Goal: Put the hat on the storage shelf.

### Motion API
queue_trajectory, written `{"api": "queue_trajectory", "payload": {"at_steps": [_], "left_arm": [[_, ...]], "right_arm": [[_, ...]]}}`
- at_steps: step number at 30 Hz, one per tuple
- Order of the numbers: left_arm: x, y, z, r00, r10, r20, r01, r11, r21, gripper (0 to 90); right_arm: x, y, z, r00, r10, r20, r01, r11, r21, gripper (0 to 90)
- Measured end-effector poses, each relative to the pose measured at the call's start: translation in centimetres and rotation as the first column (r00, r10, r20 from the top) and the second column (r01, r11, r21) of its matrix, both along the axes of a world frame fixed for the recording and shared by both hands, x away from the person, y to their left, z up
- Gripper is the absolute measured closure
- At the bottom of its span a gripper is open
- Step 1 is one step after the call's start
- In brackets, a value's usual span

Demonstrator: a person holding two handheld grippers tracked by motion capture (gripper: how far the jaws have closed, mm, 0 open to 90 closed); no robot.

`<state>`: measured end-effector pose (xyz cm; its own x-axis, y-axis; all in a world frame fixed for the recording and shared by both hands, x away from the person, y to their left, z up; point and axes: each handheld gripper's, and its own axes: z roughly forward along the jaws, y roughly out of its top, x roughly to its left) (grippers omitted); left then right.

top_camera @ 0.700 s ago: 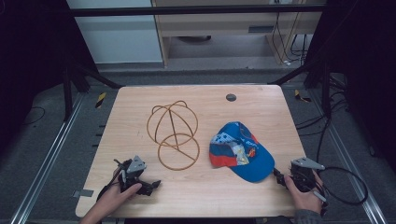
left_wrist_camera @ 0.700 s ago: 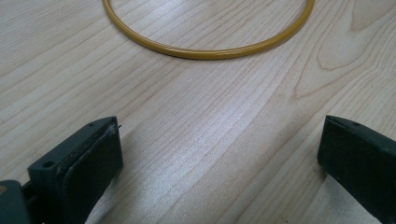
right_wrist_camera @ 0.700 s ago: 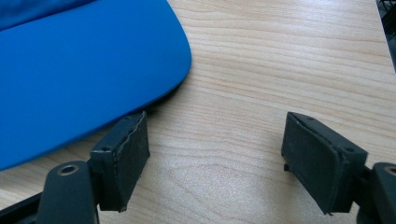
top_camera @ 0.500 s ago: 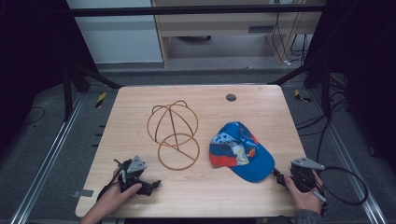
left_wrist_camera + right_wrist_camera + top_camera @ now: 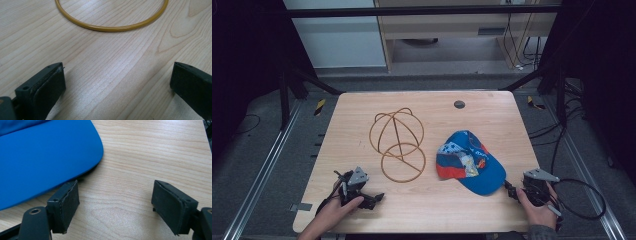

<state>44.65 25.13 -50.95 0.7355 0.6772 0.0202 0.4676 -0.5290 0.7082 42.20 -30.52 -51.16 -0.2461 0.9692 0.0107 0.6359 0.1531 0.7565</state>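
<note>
Two hand-held grippers, left (image 5: pixel 374 198) and right (image 5: pixel 510 190), rest spread and empty on the bench (image 5: pixel 492 112); cap (image 5: pixel 469 161) beside the right, wire stand (image 5: pixel 398 144) ahead of the left, nothing yet grasped.

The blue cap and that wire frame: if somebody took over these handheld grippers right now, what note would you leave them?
Left gripper: open, empty, resting near the table edge, facing the wire stand.
Right gripper: open, empty, one jaw beside the blue cap brim, not gripping it.
Cap lies flat on the table, right of the stand, apart from it.
Done: nothing visible yet.
Left: probably grasp the cap's brim and set it on the stand.
</note>
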Motion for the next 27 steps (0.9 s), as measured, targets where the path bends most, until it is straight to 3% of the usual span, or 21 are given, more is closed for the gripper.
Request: {"api": "queue_trajectory", "payload": {"at_steps": [8, 9, 13, 19, 24, 27], "left_arm": [[0.0, 0.0, 0.0, 1.0000, 0.000, 0.000, 0.000, 1.0000, 0.000, 0.0], [0.0, 0.0, 0.0, 1.0000, 0.000, 0.000, 0.000, 1.0000, 0.000, 0.0], [0.0, 0.0, 0.0, 1.0000, 0.000, 0.000, 0.000, 1.0000, 0.000, 0.0], [0.0, 0.0, 0.0, 1.0000, 0.001, 0.000, -0.001, 1.0000, 0.001, 0.0], [0.0, 0.0, 0.0, 1.0000, 0.001, 0.000, -0.001, 1.0000, 0.000, 0.0], [0.0, 0.0, 0.0, 1.0000, 0.001, 0.000, -0.001, 1.0000, 0.001, 0.0]], "right_arm": [[-0.4, 0.0, 0.0, 1.0000, 0.002, 0.000, -0.002, 1.0000, 0.000, 21.0], [-0.9, -0.1, 0.2, 0.9999, -0.011, 0.006, 0.012, 0.9997, -0.024, 21.0], [-2.2, -0.5, 1.1, 0.9972, -0.053, 0.053, 0.054, 0.9984, -0.016, 21.1], [-2.9, 0.4, 2.5, 0.9940, -0.039, 0.103, 0.045, 0.9976, -0.052, 21.1], [-2.7, 1.3, 3.9, 0.9936, -0.015, 0.112, 0.025, 0.9957, -0.089, 21.1], [-2.5, 1.8, 4.9, 0.9936, -0.001, 0.113, 0.011, 0.9962, -0.087, 21.0]]}}
